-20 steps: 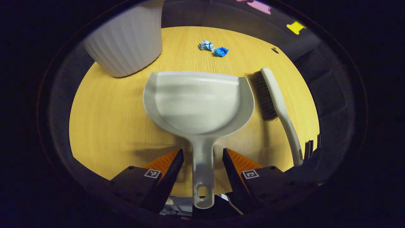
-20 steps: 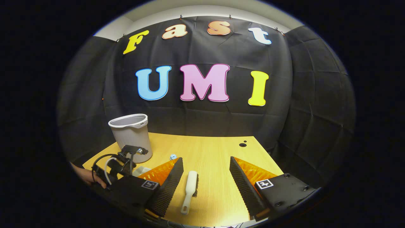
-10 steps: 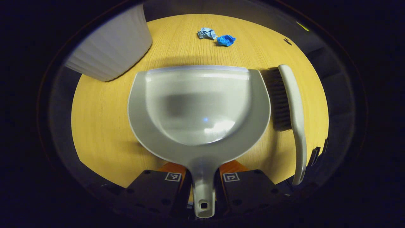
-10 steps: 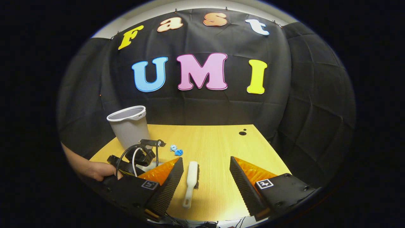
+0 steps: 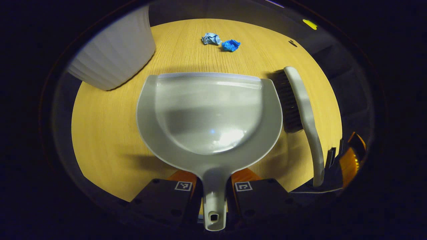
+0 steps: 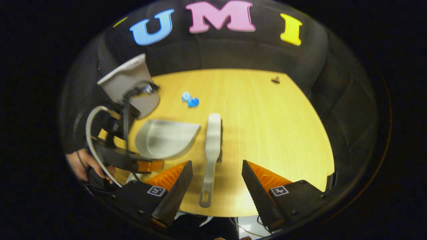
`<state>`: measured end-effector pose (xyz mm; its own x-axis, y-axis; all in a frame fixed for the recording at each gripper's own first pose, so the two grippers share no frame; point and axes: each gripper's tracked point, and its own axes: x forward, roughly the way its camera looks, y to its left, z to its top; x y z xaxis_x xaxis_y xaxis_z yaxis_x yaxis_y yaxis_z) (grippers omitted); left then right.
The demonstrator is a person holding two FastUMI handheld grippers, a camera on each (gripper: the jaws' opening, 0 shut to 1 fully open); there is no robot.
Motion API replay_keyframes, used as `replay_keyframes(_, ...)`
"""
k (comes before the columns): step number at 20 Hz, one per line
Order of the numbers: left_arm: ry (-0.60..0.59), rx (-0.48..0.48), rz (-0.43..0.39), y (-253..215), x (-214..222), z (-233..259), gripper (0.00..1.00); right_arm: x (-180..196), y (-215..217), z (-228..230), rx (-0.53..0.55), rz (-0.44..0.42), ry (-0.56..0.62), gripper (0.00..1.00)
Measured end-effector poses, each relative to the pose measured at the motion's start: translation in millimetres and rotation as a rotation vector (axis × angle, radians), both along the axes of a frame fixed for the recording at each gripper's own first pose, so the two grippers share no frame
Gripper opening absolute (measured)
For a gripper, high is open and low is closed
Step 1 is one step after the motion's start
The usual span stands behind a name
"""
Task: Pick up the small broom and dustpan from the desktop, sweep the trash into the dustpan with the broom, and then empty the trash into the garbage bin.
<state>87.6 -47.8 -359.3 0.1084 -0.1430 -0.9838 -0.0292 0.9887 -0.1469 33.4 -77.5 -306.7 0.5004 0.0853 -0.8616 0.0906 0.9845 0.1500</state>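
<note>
The right gripper [image 6: 217, 173] hangs above the near edge of the wooden desktop [image 6: 273, 126], its two fingers spread wide with the broom's [image 6: 211, 150] handle lying between them, untouched. Just left of the broom sits the grey dustpan [image 6: 163, 138], its handle end at the left gripper [image 6: 146, 165], which a hand [image 6: 83, 163] holds. Beyond stand the grey garbage bin [image 6: 125, 80] and two blue crumpled scraps [image 6: 190, 99].
</note>
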Motion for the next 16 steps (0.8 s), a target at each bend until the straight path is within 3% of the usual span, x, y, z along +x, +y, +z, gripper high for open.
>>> replay_keyframes(4,-0.029,-0.032,0.042,1,0,0,0.3,4,-2,-42,0.021,0.006,0.2,0.98)
replay_keyframes(5,-0.035,-0.043,0.055,1,0,1,0.3,5,-3,-53,-0.01,0.024,0.231,0.89)
replay_keyframes(6,-0.042,-0.054,0.063,1,0,0,0.3,9,-4,-65,-0.043,0.05,0.254,0.98)
replay_keyframes(14,-0.058,-0.118,0.109,2,-1,1,0.31,17,3,-99,-0.068,0.125,0.413,1.0)
replay_keyframes(15,-0.061,-0.12,0.114,2,-2,2,0.31,18,1,-95,-0.064,0.125,0.423,0.87)
replay_keyframes(16,-0.062,-0.123,0.115,2,-1,2,0.31,21,-3,-94,-0.063,0.118,0.43,0.86)
